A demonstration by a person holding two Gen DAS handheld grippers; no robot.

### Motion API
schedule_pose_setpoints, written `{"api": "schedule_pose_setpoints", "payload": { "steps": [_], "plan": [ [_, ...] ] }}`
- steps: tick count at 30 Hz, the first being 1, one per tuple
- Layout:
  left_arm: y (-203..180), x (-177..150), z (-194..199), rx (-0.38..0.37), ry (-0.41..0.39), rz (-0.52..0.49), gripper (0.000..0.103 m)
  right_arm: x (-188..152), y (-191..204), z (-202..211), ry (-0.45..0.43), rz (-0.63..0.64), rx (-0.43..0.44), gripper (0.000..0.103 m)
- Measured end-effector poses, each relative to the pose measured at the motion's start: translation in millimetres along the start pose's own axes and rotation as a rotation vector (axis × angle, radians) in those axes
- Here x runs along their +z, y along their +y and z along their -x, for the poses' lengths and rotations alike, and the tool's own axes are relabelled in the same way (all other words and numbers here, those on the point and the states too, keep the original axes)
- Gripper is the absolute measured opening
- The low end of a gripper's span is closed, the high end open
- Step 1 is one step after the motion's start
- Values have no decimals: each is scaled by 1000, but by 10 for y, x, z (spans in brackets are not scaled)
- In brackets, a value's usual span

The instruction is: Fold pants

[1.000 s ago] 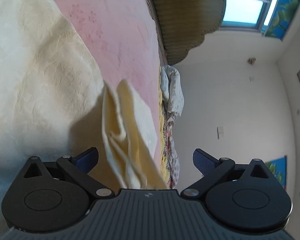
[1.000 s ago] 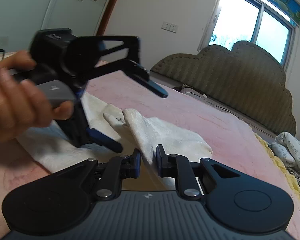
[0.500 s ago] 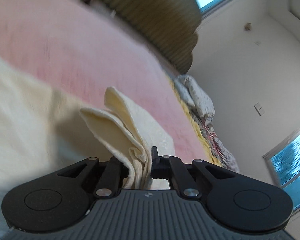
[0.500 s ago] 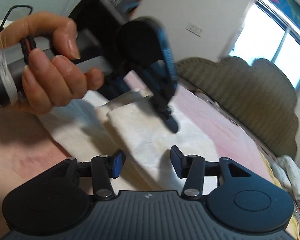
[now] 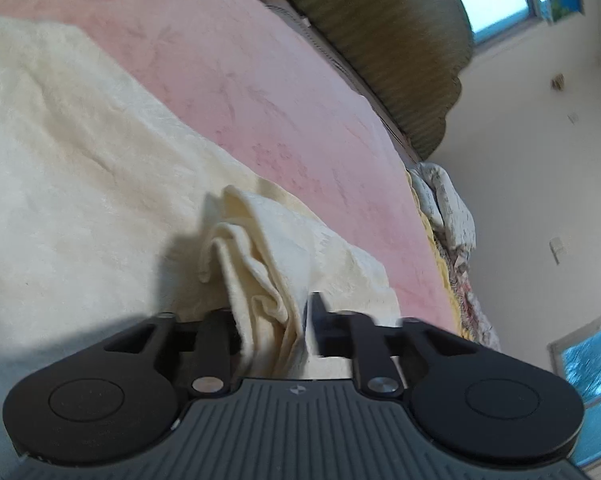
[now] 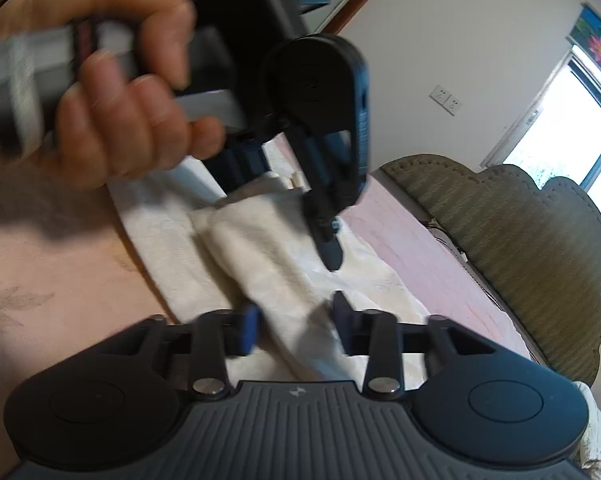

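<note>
Cream pants lie on a pink bedsheet. My left gripper is shut on a bunched fold of the pants' edge, lifted a little off the layer below. In the right wrist view the left gripper is seen from the side, held by a hand, pinching the same folded edge of the pants. My right gripper is open, its jaws on either side of the cloth fold without gripping it.
A padded olive headboard runs along the far side of the bed. A crumpled patterned blanket lies at the bed's edge. White walls and a bright window stand beyond.
My left gripper went from open to shut on the fold of the pants. My right gripper went from shut on the cloth to open.
</note>
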State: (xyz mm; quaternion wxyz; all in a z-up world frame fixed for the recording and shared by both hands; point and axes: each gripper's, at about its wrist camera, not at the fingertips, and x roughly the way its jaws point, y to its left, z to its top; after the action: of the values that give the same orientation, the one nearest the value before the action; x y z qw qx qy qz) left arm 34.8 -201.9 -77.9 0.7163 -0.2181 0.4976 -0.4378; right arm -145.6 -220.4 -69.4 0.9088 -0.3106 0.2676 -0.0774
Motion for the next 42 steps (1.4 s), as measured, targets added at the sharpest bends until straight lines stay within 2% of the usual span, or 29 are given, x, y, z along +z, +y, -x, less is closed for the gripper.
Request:
{"api": "schedule_pose_setpoints", "payload": {
  "steps": [1,2,4,5,7,9,12,15,18,20,23,25,27,29,32,35,38,40,42],
  "plan": [
    [37,50,-31,-21,-13,34,64,17,6,-14,3,-1,7,23],
    [75,90,-29,-41,-30,64,64,39,-5,-22,5,-6,18,19],
    [84,161,-7,-35,-58,55,42,69,25,0,4,-23,32,18],
    [51,177,6,-15,-71,16,11,87,22,7,5,-37,44,18],
    [-11,161,75,25,-107,-43,5,118,-67,6,-7,-87,65,16],
    [-51,126,204,26,-162,-74,5,160,-171,33,-34,-156,90,16],
    [-132,68,426,86,-243,-160,5,189,-223,74,-75,-226,131,16],
    [-151,-6,456,174,-257,-211,5,211,-190,56,-84,-222,175,16],
    [-97,-120,468,238,-277,-242,7,198,-144,-31,-57,-201,207,16],
    [-102,-157,550,245,-308,-253,6,189,-43,77,-56,-196,217,16],
    [-202,-173,704,259,-377,-305,6,226,-125,102,-92,-234,242,16],
    [-245,-172,677,311,-362,-364,7,213,-111,161,-104,-265,254,16],
    [-158,-170,571,357,-295,-342,7,222,-133,119,-75,-285,288,16],
    [-17,-168,513,359,-249,-295,7,258,-256,35,-30,-262,352,16],
    [10,-165,526,356,-249,-291,9,227,-585,220,-60,-300,419,17],
    [-19,-201,504,379,-263,-312,9,164,-1025,331,-87,-377,316,17],
    [-54,-239,501,399,-272,-337,9,81,-1364,75,-18,-425,182,17],
    [-55,-231,502,404,-271,-336,10,-40,-1516,-230,52,-517,201,17],
    [-49,-215,502,407,-264,-330,11,-249,-1499,-507,166,-602,218,16]
  ]
}}
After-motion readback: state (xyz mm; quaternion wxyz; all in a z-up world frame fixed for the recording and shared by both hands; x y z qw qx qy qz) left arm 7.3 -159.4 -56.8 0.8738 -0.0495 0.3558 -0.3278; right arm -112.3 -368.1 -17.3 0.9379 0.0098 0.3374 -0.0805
